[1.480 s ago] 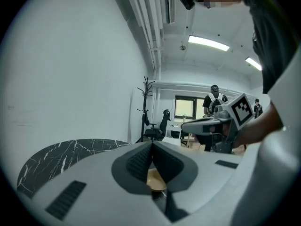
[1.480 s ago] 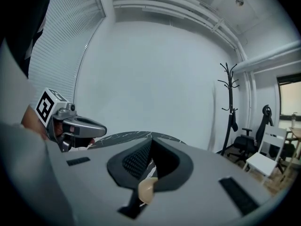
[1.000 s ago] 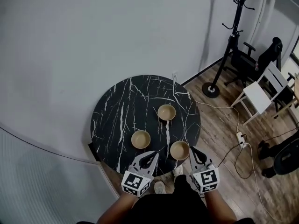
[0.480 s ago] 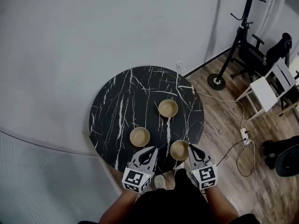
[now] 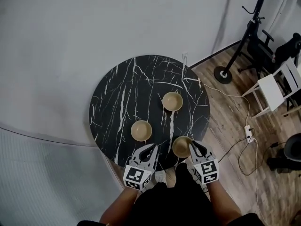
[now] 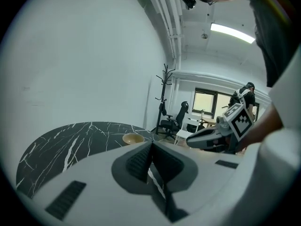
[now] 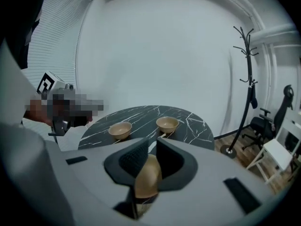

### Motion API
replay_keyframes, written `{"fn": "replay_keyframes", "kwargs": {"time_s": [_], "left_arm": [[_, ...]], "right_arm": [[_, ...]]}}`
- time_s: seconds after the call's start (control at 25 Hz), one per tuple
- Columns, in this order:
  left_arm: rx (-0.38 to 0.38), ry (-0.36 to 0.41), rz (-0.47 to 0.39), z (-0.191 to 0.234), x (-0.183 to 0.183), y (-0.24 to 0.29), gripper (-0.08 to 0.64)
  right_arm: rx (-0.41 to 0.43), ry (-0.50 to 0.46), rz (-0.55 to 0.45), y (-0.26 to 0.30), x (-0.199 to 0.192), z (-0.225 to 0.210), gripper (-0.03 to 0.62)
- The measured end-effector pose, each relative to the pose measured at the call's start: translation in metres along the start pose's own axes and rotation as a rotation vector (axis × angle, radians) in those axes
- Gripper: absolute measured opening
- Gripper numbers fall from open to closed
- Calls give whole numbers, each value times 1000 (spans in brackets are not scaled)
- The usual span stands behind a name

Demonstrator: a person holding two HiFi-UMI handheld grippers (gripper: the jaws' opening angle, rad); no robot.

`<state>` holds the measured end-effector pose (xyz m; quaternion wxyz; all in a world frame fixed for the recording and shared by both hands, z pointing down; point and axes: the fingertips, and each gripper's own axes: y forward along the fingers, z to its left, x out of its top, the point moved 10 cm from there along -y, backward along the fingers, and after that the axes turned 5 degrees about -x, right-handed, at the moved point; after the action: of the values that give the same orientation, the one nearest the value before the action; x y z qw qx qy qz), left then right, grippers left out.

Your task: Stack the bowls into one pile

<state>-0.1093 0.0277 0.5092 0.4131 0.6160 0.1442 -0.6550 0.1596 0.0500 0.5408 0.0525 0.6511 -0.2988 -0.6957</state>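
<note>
Three bowls stand on a round black marble-look table [image 5: 117, 93] streaked with white veins. All three are alike: small, round, plain matte tan inside and out, upright and empty. None is stacked, and each sits apart from the others.

The far bowl [image 5: 172, 101] is right of the table's middle. The left bowl [image 5: 141, 130] sits closer to the person. The near bowl [image 5: 181, 146] is at the table's near edge on the right.

There are two hand-held grippers, each with a cube of square markers, both at the near edge of the table. The left gripper [image 5: 154, 147] points over the table edge just below the left bowl and apart from it. Its jaws are pressed together with nothing between them.

The right gripper [image 5: 193, 145] is at the right rim of the near bowl. Its jaws have just been opening and now stand slightly apart. In the right gripper view the tan side of the near bowl fills the gap between them. Whether the pads touch it cannot be told.

Beyond the table, one black coat stand [image 5: 249, 32] and one white chair [image 5: 277, 86] stand on the wooden floor [image 5: 225, 112].
</note>
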Motion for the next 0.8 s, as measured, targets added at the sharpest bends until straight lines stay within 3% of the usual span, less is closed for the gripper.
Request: {"fn": "replay_keyframes", "kwargs": {"time_s": [0.04, 0.24, 0.8], "left_arm": [[6, -3, 1, 1, -1, 0, 12], [30, -22, 10, 0, -8, -5, 12], [85, -47, 46, 3, -18, -17, 12]], "right_arm": [[14, 4, 18, 4, -4, 0, 85], [25, 13, 112, 17, -24, -6, 152], [34, 33, 308, 61, -63, -19, 161]]}}
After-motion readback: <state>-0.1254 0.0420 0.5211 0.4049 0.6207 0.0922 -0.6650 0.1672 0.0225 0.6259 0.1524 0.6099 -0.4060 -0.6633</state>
